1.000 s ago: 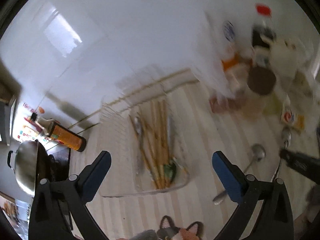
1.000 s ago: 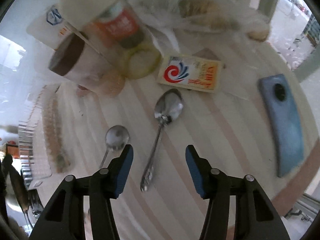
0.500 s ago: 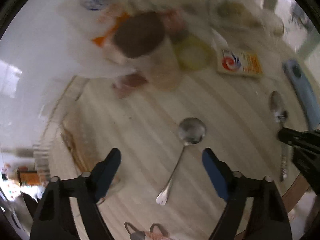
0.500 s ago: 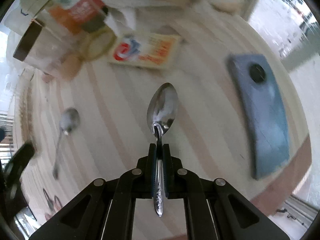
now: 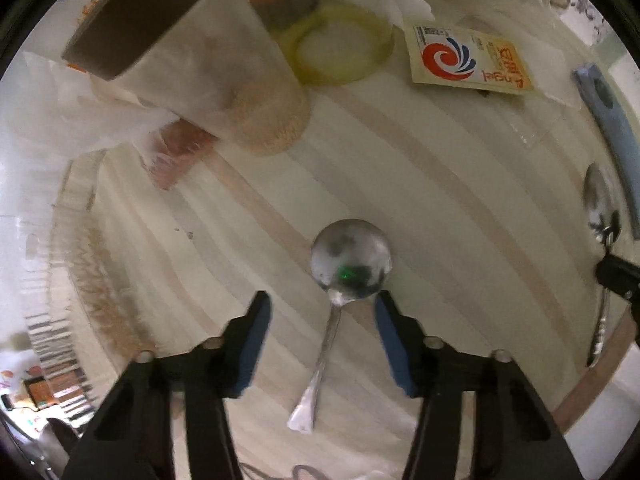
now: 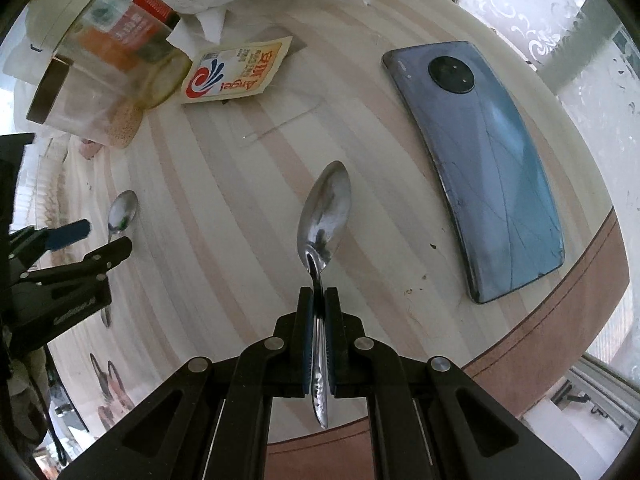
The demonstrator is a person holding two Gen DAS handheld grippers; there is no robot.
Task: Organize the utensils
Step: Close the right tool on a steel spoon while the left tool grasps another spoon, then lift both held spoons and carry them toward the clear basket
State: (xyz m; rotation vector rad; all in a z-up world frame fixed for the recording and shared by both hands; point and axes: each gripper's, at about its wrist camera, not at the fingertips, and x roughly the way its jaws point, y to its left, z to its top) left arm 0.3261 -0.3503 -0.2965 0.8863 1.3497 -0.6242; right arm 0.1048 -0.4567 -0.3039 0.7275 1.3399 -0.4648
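Note:
A round-bowled metal spoon [image 5: 347,268] lies on the striped table [image 5: 440,208]. My left gripper [image 5: 322,312] is open, its blue pads either side of the spoon's neck, not touching it. It shows small in the right wrist view [image 6: 122,210] with the left gripper [image 6: 100,240] over it. My right gripper [image 6: 319,300] is shut on the handle of an oval metal spoon [image 6: 325,216], bowl pointing forward; this spoon shows at the right edge of the left wrist view [image 5: 600,208]. A clear utensil tray [image 5: 80,264] is blurred at the left.
A brown-lidded jar [image 5: 192,52], a yellow tape ring [image 5: 336,48] and a yeast packet [image 5: 468,60] stand at the back. A blue phone [image 6: 484,168] lies right of the held spoon, near the table's rounded edge [image 6: 560,320].
My left gripper swung from the tray to the round spoon and came down around its neck. My right gripper closed on the oval spoon's handle and holds it.

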